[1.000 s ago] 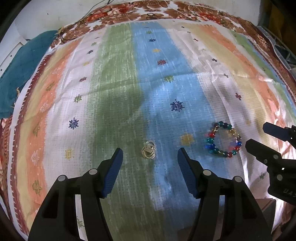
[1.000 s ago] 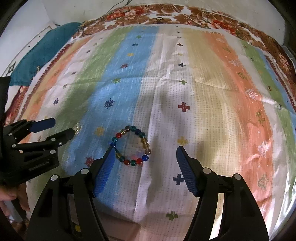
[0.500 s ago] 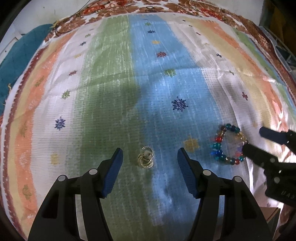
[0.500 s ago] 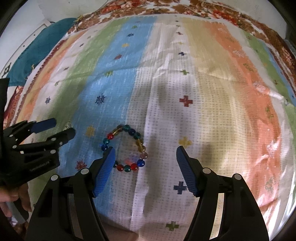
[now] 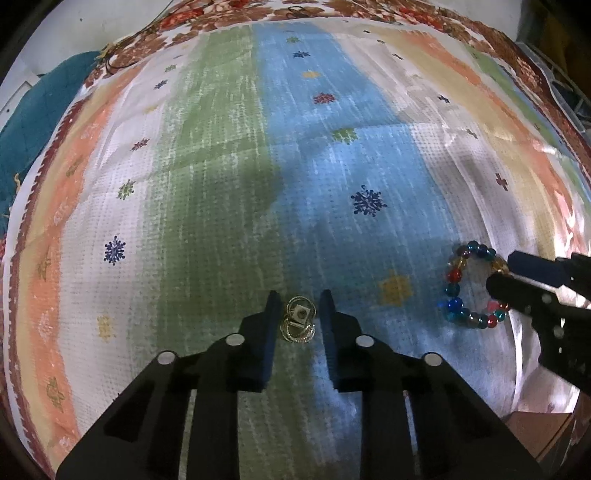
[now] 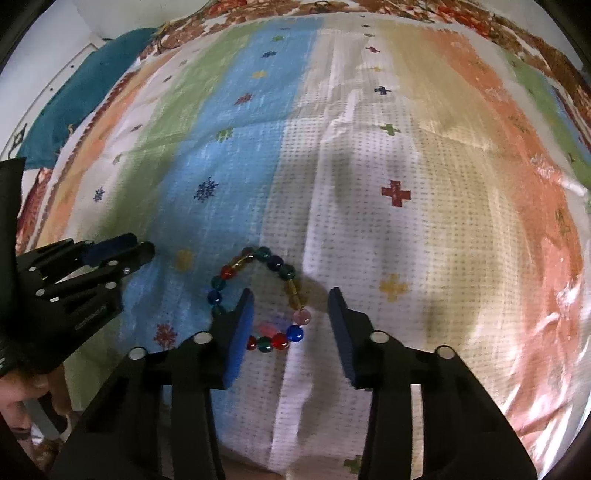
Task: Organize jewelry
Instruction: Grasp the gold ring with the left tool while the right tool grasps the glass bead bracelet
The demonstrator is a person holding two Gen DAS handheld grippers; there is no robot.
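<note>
A small cluster of gold rings (image 5: 298,324) lies on the striped cloth (image 5: 221,206). My left gripper (image 5: 297,304) is low over it, jaws narrowed with a finger on each side of the rings and a small gap left. A bracelet of coloured beads (image 6: 258,295) lies to the right and also shows in the left wrist view (image 5: 469,284). My right gripper (image 6: 290,301) is partly closed around the bracelet's right half: the left finger stands inside the loop, the right finger outside. The left gripper shows at the left edge of the right wrist view (image 6: 142,247).
A teal cloth (image 6: 85,88) lies beyond the far left corner of the striped cloth. A dark floral border (image 5: 332,7) runs along its far edge. The near edge drops off below my right gripper. A hand (image 6: 22,398) holds the left gripper.
Both grippers have come down and forward onto their items and narrowed their jaws. The left now brackets the rings and the right straddles the bracelet's right side.
</note>
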